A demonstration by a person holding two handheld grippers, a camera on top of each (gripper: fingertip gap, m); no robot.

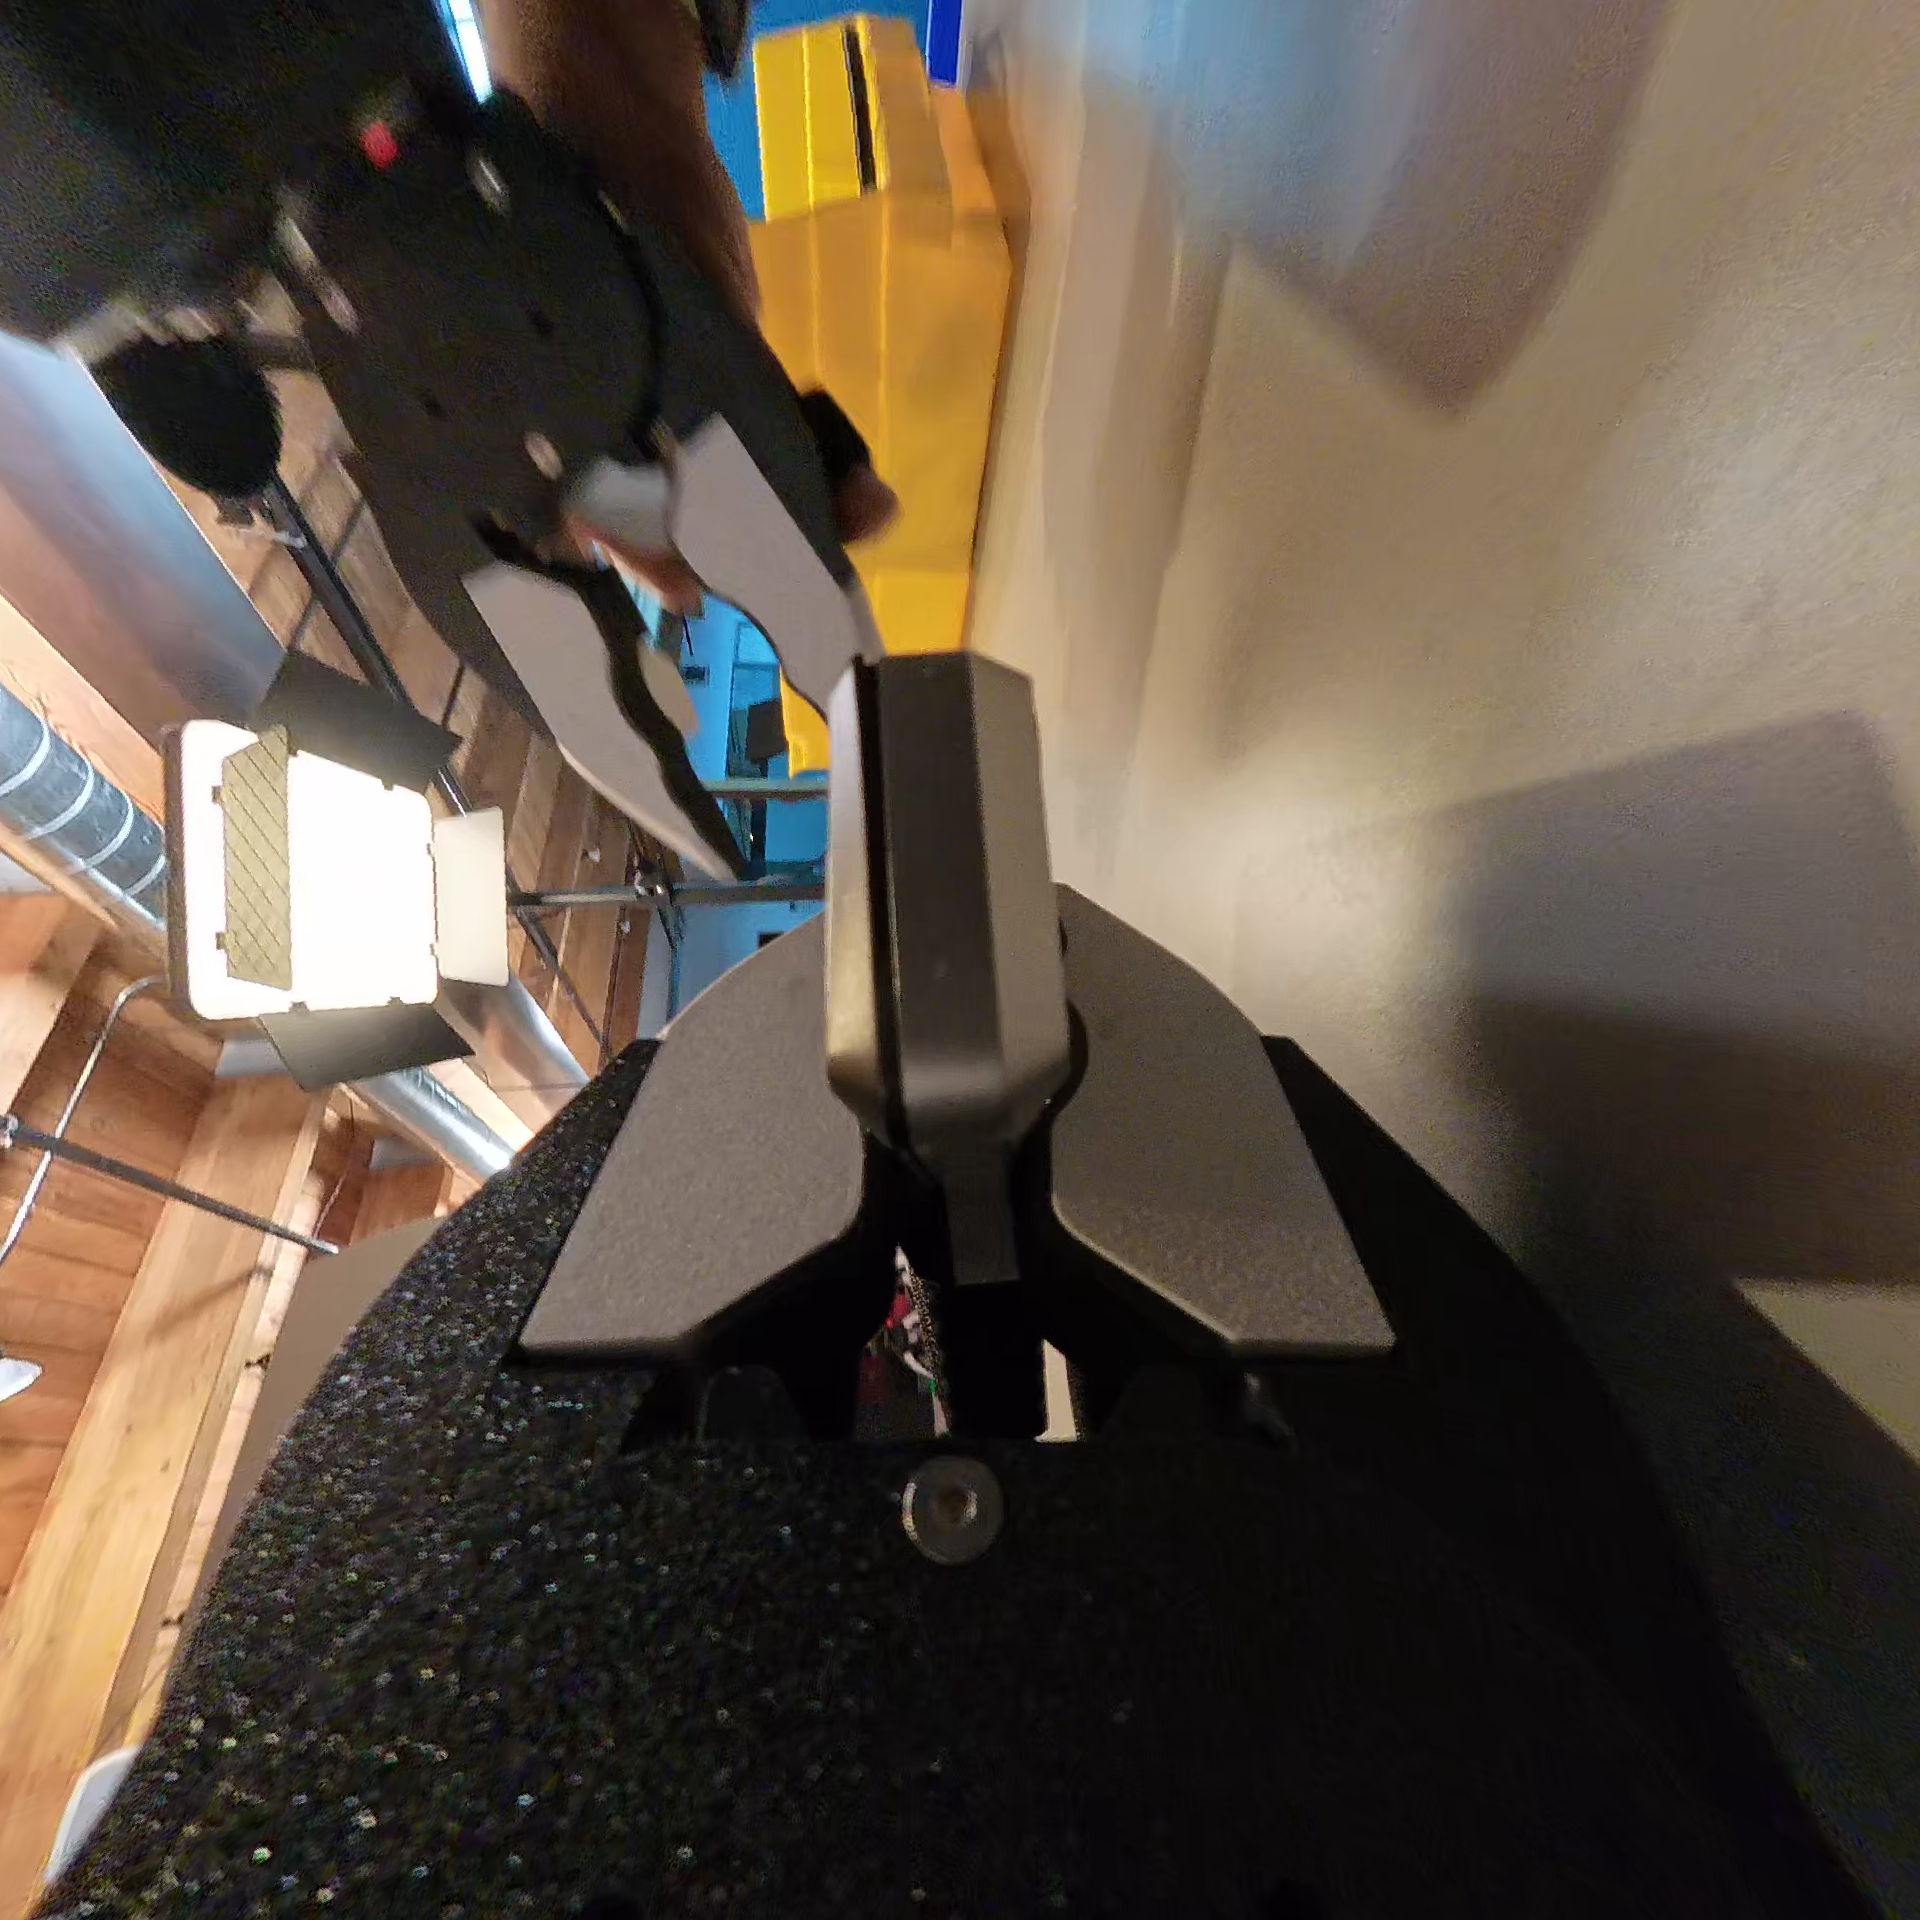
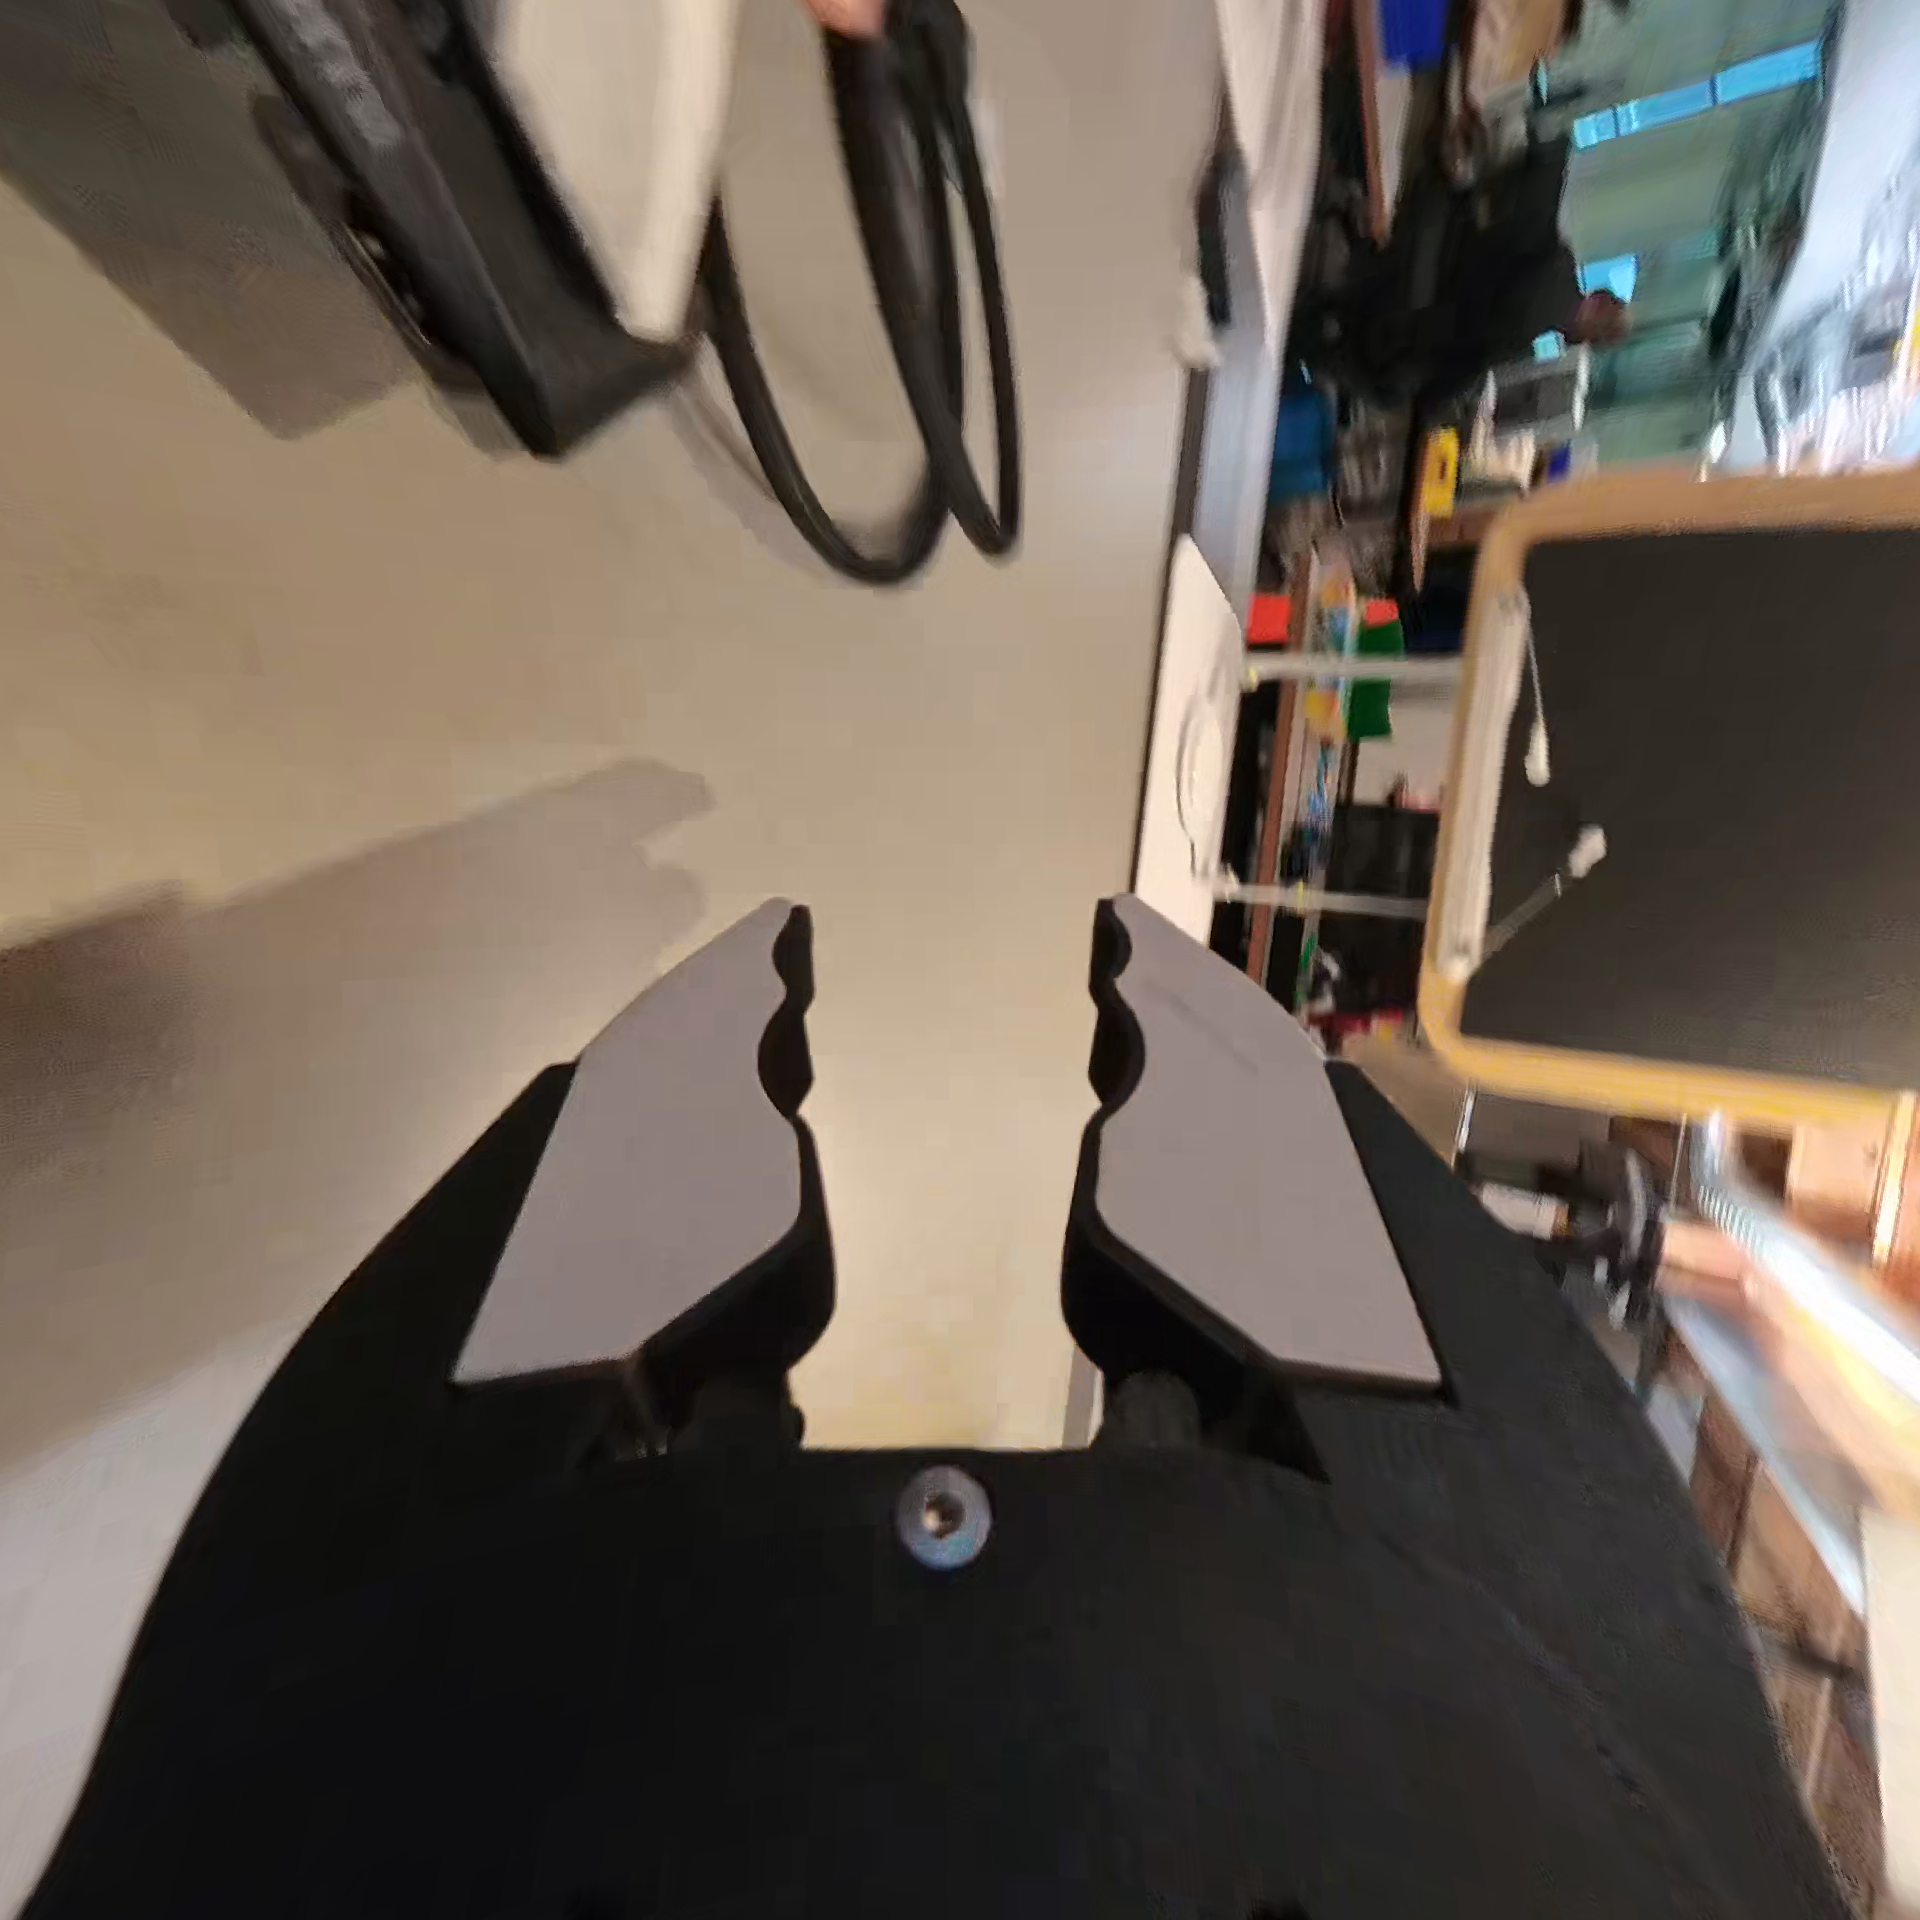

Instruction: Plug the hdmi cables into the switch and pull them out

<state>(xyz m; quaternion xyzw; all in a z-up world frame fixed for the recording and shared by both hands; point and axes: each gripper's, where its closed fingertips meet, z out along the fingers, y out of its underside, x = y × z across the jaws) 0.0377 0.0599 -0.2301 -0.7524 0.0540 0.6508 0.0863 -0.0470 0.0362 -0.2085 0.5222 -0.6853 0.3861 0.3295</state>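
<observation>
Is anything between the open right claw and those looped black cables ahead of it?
Nothing visible does. Only bare table lies between the right claw and the cable loops, which show ahead and slightly left. The left claw grips the switch.

Left tongs (image 1: 951, 1049) around switch (image 1: 940, 894)
</observation>
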